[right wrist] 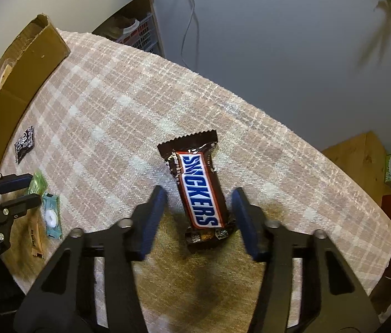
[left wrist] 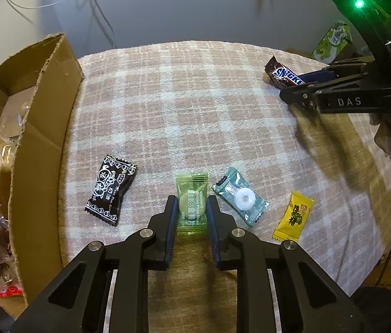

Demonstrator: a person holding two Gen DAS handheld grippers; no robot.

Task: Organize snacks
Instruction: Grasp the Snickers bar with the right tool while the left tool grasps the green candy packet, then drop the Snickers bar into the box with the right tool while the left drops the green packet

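Two grippers over plaid tablecloth (left wrist: 195,97). Cardboard box (left wrist: 42,127) at left edge. Right gripper (right wrist: 199,194) jaws wide, straddling Snickers bar (right wrist: 199,188), not touching. Left gripper (left wrist: 191,205) jaws narrow, pads against green candy packet (left wrist: 191,202) lying on cloth.

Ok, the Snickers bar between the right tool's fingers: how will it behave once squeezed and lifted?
The Snickers bar looks solid inside, so it probably stays stiff. Its glossy wrapper may slip against the right tool, whose jaws stand apart on either side. The crimped ends will likely crumple. It lies flat on the plaid cloth, unlikely to roll.
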